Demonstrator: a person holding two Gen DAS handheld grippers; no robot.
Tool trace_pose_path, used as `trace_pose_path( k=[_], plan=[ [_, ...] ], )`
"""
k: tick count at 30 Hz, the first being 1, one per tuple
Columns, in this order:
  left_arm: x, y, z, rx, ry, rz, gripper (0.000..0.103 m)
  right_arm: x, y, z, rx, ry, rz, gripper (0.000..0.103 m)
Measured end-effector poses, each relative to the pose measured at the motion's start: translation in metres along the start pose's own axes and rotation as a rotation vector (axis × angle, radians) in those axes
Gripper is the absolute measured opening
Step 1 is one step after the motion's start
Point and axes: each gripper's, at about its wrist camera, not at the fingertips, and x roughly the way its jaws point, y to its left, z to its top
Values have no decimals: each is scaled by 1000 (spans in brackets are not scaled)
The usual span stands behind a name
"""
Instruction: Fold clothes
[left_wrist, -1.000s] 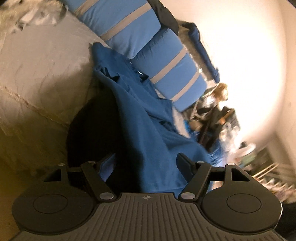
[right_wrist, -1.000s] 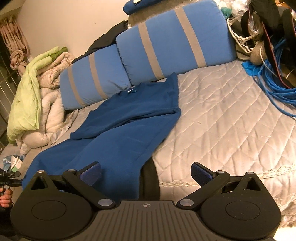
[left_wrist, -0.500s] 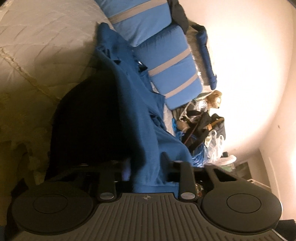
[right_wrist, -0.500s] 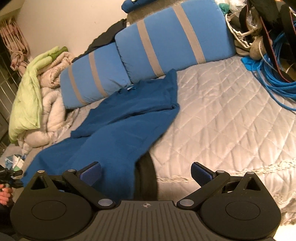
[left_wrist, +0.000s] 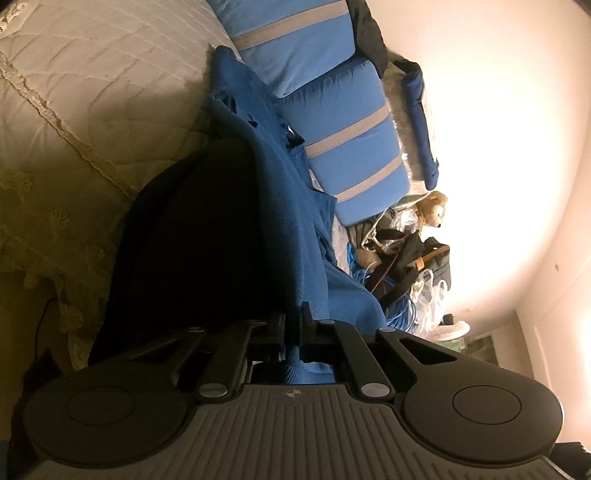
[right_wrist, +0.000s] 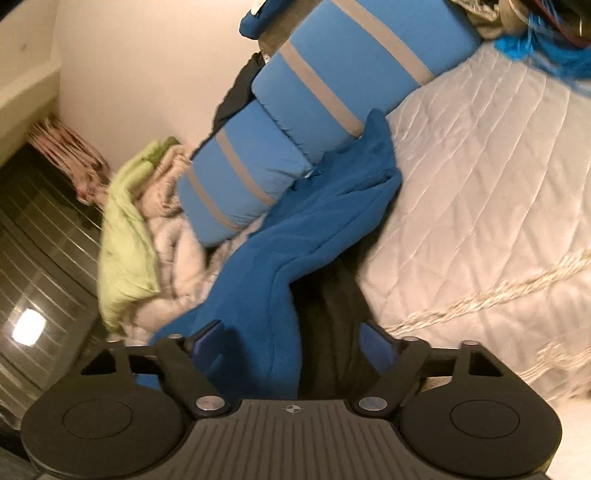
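The left gripper (left_wrist: 294, 334) pinches a fold of a blue garment (left_wrist: 280, 206), its jaws pressed together on the cloth. The right gripper (right_wrist: 293, 341) is spread wide around the same garment's hanging edge. The garment trails up across a quilted bedspread (right_wrist: 480, 177) toward blue striped pillows (right_wrist: 332, 74).

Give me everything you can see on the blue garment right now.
The blue garment looks like soft, fleecy, solid-blue fabric. It lies rumpled and stretched across the quilted bedspread, its far end against the striped blue cushions. The left gripper is shut on its near edge; the right gripper is open, fabric lying between its fingers.
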Motion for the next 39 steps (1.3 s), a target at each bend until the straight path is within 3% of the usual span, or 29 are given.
trace_pose_path(
  k=[2,7,9,11,17,21,29,34,39],
  plan=[
    [-1,0,0,-5,-5,0,6,4,-5,-3,35,8,51,65],
    [-7,-5,-6,-8,-52,23,4,5,-11,-9,124,14,139,24],
    [-11,-10,-8,-8,-80,31,4,1,-6,-10,129,11,127,13],
    [-16,-18,-10,-2,-113,35,3,-5,4,-8,125,2,110,10],
    [-33,-52,-6,35,-221,37,3,-28,57,10,67,-54,62,8],
    [-37,-75,-5,90,-251,43,2,-35,79,26,90,-104,29,8],
    [-71,-114,-8,141,-319,-4,2,-57,105,36,151,-198,82,8],
    [-77,-133,1,227,-336,28,3,-65,130,51,94,-212,63,8],
    [-59,-132,17,247,-330,72,3,-45,132,70,80,-188,16,8]
  ],
)
